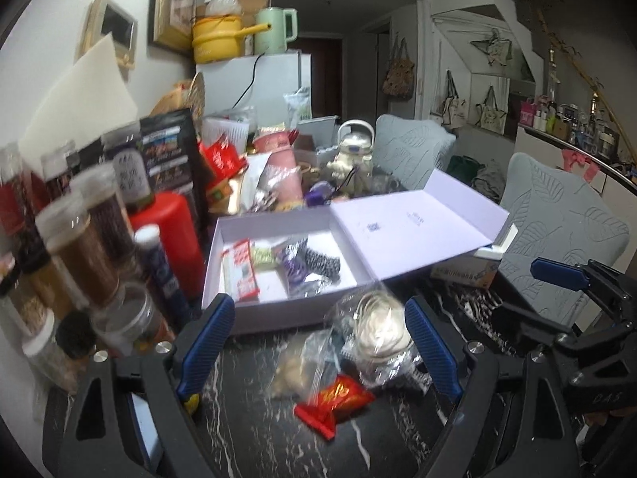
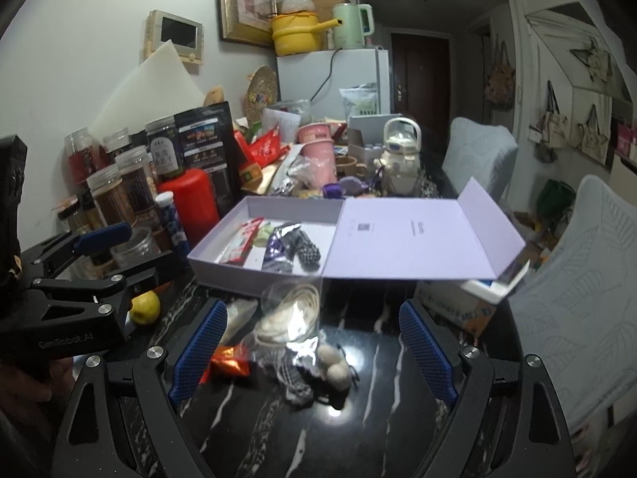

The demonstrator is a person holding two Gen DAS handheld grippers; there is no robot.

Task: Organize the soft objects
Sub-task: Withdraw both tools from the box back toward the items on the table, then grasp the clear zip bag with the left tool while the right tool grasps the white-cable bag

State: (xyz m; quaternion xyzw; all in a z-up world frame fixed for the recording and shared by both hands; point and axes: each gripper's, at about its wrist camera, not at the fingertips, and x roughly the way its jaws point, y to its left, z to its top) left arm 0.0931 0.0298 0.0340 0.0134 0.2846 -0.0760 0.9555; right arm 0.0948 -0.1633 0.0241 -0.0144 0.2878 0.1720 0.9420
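Observation:
An open lavender box (image 1: 223,247) (image 2: 223,235) sits on the black marble table, its lid folded flat to the right. Inside lie a red-white packet (image 1: 241,269), a purple pouch (image 1: 294,269) and a black-white checked cloth item (image 1: 320,261). In front of it lies a clear bag of cream cord (image 1: 378,328) (image 2: 288,312), a red snack packet (image 1: 334,402) (image 2: 229,360), a bag of beige lumps (image 1: 292,370), and cream pompoms with checked fabric (image 2: 332,366). My left gripper (image 1: 318,352) is open and empty around these. My right gripper (image 2: 314,352) is open and empty over them.
Jars and a red canister (image 1: 171,239) crowd the left edge. A yellow lemon (image 2: 145,306) lies near the left gripper body. A carton (image 2: 458,306) sits under the lid. Clutter and a white robot figure (image 2: 400,159) stand behind the box. Grey chairs (image 2: 577,298) stand right.

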